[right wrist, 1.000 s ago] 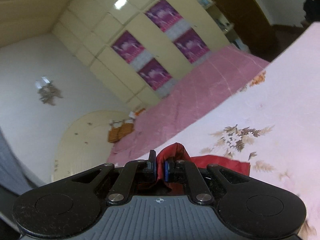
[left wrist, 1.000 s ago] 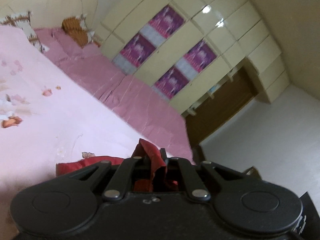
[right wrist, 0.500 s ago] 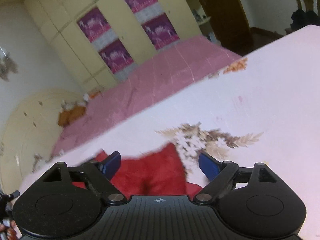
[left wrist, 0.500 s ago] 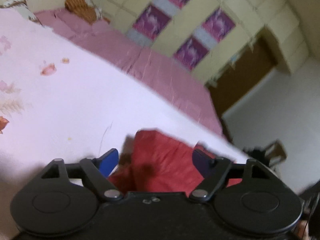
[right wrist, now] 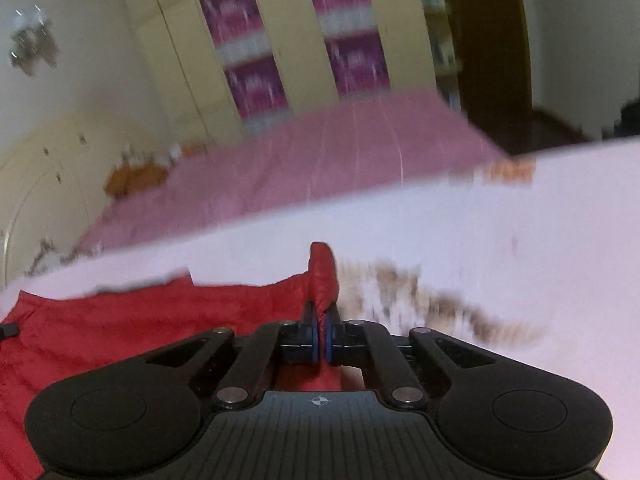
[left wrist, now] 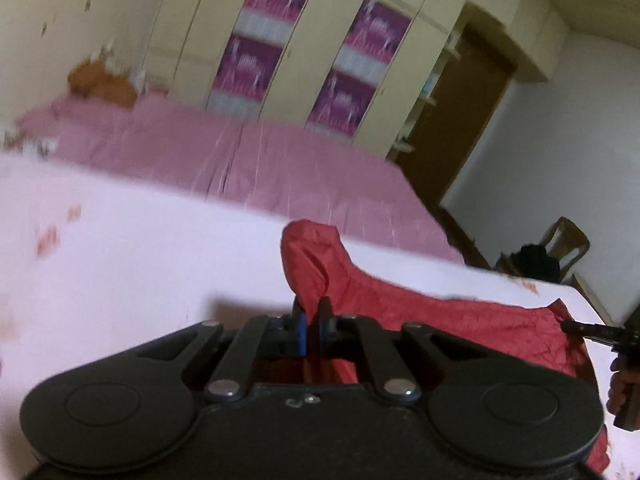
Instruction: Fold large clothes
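Observation:
A red garment (left wrist: 440, 320) lies on the pale pink floral bedsheet (left wrist: 140, 260). My left gripper (left wrist: 311, 320) is shut on a raised fold of the red garment, which sticks up past the fingertips. In the right wrist view the garment (right wrist: 140, 320) spreads to the left. My right gripper (right wrist: 321, 320) is shut on another pinched-up fold of it. The tip of the right gripper shows at the garment's far right edge in the left wrist view (left wrist: 580, 326).
A darker pink bed cover (left wrist: 260, 168) lies beyond the sheet. A cream wardrobe with purple panels (left wrist: 352, 60) stands behind, a brown door (left wrist: 452, 120) to its right. A wooden chair (left wrist: 560, 248) stands by the bed's end. An orange plush toy (left wrist: 100, 84) lies near the headboard.
Both grippers were open over the garment half a second ago. Both have now shut on new folds of the red cloth. Both views have swung level.

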Motion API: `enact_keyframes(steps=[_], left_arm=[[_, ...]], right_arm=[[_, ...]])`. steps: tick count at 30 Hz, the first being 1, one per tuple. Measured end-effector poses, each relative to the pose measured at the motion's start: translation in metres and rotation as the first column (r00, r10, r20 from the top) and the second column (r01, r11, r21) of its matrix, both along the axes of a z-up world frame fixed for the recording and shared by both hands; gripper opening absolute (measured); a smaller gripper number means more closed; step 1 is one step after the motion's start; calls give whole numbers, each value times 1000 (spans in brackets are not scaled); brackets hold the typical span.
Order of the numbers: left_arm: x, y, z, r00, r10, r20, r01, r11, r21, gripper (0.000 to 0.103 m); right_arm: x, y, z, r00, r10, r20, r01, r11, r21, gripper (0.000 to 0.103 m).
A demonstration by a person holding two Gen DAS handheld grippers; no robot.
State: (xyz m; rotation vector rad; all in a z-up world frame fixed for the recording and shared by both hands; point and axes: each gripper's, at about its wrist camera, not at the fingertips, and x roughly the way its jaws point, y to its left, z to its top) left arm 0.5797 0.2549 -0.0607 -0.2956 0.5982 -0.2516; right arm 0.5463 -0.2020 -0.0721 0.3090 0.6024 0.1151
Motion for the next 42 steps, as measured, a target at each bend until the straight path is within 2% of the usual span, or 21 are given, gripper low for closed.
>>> enact_keyframes(steps=[2,4,7,10,11,15,19,20,21,22,23,24,26,29,31,32,35,37,39,41,42], left_arm=[[8,-7,5,1000,-8,19,7,999,33,5],[22,-13,-4,1000,-4,-23,6,998,55,5],[42,-15,-33,992,21,-121,-12,997,72,5],[49,-20,-63,981,29,-191,-6,993,116,5],[47,-17,-66,982,35,-183,-13,993,116,6],[38,-16,-67,986,44,-159,-24,991,128,6],[42,-18,-59,982,32,-187,-5,990,143,12],[41,-17,-56,980,43,-194,-15,990,140,27],[40,-18,-50,980,64,-190,-36,988,150,37],[32,-15,-43,982,89,-165,-62,985,162,57],[17,-13,-31,989,96,-111,-77,983,165,64],[3,-13,-21,994,85,-75,-72,983,167,65],[-27,-14,-6,998,56,-32,-49,981,187,64],[-86,-20,8,999,5,36,-11,986,167,61],[-121,-34,9,997,-28,77,14,985,171,61],[-132,-42,7,995,-45,89,30,986,163,60],[-161,-67,-7,993,-62,97,42,981,189,56],[-174,-76,-22,993,-51,105,27,976,217,52],[-189,-83,-33,990,-45,130,11,969,247,50],[-195,-89,-40,988,-57,140,11,950,311,53],[-191,-92,-47,991,-56,125,9,936,352,52]], right_arm=[[2,2,5,1000,-5,30,5,1000,-21,2],[8,5,1,1000,-17,20,18,998,-54,2],[18,8,-23,997,-32,-65,25,994,-103,3],[32,9,-59,974,-41,-222,9,990,-143,3],[29,10,-62,980,-43,-192,14,989,-150,2],[27,18,-66,984,-54,-169,20,981,-195,2],[25,20,-66,983,-58,-172,24,981,-194,3],[24,21,-64,983,-57,-176,23,981,-191,6],[23,21,-61,981,-64,-183,28,981,-194,21],[17,21,-53,978,-92,-187,51,975,-215,41],[12,19,-45,978,-130,-163,89,968,-235,82],[0,15,-34,987,-126,-102,102,972,-211,84],[-22,11,-18,994,-96,-58,85,983,-160,84],[-66,16,2,998,-62,11,63,985,-163,71],[-99,26,11,999,-14,52,21,992,-124,65],[-112,33,11,998,16,66,-8,993,-119,55],[-144,56,3,993,76,93,-64,990,-122,44],[-157,66,-8,992,80,100,-69,992,-109,44],[-168,75,-20,991,90,100,-76,987,-140,44],[-177,81,-29,987,116,107,-99,983,-155,44],[-177,85,-36,986,132,97,-111,975,-195,44]])
